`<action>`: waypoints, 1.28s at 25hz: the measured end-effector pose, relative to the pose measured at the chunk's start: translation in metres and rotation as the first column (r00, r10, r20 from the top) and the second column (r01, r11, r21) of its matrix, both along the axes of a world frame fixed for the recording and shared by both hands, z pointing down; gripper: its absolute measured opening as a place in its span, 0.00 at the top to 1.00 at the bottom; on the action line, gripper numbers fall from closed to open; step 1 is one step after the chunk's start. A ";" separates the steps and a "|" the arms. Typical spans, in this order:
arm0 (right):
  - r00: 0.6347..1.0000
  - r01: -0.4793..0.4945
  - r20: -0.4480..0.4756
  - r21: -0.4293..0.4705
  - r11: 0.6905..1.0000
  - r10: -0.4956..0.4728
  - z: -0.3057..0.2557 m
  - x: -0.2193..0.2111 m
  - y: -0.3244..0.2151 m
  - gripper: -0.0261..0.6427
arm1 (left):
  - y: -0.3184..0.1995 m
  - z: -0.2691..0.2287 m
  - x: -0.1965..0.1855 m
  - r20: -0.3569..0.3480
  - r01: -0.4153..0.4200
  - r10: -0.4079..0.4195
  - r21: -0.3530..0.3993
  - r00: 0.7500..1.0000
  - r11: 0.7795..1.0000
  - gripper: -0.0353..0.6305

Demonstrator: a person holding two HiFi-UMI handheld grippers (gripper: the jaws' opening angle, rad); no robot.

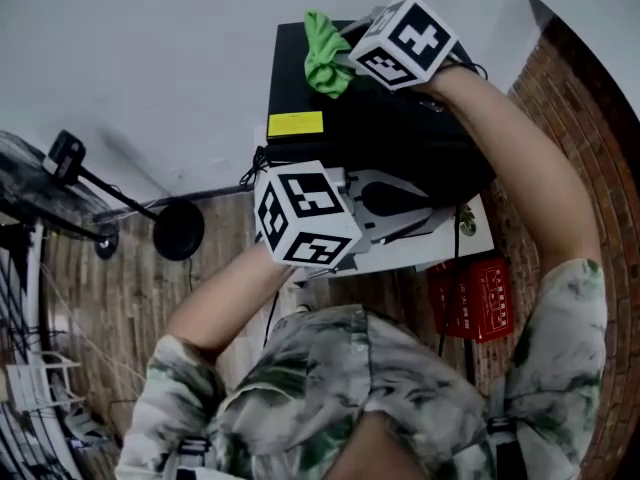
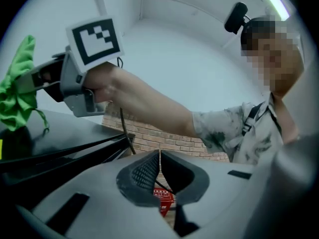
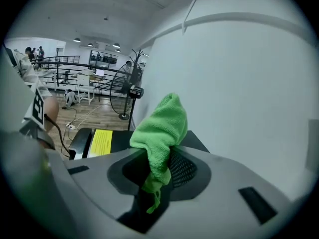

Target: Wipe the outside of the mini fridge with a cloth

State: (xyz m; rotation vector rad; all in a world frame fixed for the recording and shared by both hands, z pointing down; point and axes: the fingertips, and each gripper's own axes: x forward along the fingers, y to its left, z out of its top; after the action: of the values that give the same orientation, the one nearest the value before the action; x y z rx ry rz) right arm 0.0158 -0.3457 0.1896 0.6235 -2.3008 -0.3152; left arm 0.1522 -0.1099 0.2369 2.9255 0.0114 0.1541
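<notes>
The black mini fridge [image 1: 400,133] stands against the white wall, with a yellow label [image 1: 295,123] on its top. My right gripper [image 1: 345,56] hovers over the fridge's back left corner, shut on a green cloth [image 1: 325,53] that bunches out past its jaws. In the right gripper view the cloth [image 3: 162,133] sits pinched in the gripper [image 3: 159,168] above the fridge top [image 3: 119,141]. My left gripper [image 1: 425,213] is shut and empty, just off the fridge's front edge. The left gripper view shows its jaws [image 2: 159,171] closed together, with the cloth [image 2: 17,83] at far left.
A red box [image 1: 475,298] lies on the brick-patterned floor beside a white board [image 1: 485,238] under the fridge. A fan stand with a round black base [image 1: 178,230] is to the left. A black cable [image 1: 445,308] runs down the fridge front.
</notes>
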 end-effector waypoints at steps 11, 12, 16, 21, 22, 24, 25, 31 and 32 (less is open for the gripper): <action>0.997 0.045 -0.064 -0.042 0.998 -0.048 0.036 -0.062 -0.019 0.80 | -0.010 -0.002 -0.032 0.012 0.008 -0.008 -0.007 1.000 1.000 0.91; 0.997 0.034 -0.066 -0.045 0.998 -0.037 0.038 -0.055 -0.021 0.80 | -0.010 -0.003 -0.031 0.012 0.002 -0.002 -0.007 1.000 1.000 0.91; 0.998 -0.035 -0.059 -0.053 0.998 0.032 0.040 -0.019 -0.033 0.80 | -0.010 -0.005 -0.025 0.013 -0.023 0.023 -0.006 1.000 1.000 0.91; 0.987 -0.152 -0.066 -0.050 0.987 0.148 0.041 0.052 -0.050 0.80 | -0.007 -0.007 -0.007 0.013 -0.061 0.061 -0.001 0.998 0.998 0.91; 0.982 -0.178 -0.074 -0.045 0.983 0.174 0.041 0.070 -0.054 0.80 | -0.006 -0.007 -0.002 0.014 -0.068 0.068 0.000 0.998 0.998 0.91; 0.969 -0.234 -0.085 -0.038 0.972 0.230 0.041 0.106 -0.060 0.80 | -0.005 -0.006 0.007 0.015 -0.080 0.080 0.000 0.997 0.997 0.91; 0.962 -0.263 -0.087 -0.035 0.964 0.259 0.041 0.124 -0.063 0.80 | -0.005 -0.007 0.011 0.013 -0.084 0.084 0.000 0.996 0.996 0.91; 0.908 -0.412 -0.098 -0.030 0.910 0.408 0.038 0.218 -0.078 0.80 | -0.001 -0.009 0.025 0.006 -0.116 0.116 -0.007 0.993 0.993 0.91; 0.898 -0.431 -0.104 -0.026 0.902 0.427 0.039 0.231 -0.080 0.80 | -0.001 -0.008 0.027 0.007 -0.118 0.118 -0.008 0.993 0.993 0.91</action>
State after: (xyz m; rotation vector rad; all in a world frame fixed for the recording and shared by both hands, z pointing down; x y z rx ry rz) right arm 0.2471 -0.4253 0.2281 1.0440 -2.0040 -0.0746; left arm 0.1794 -0.1109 0.2289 2.9174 0.1832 0.1828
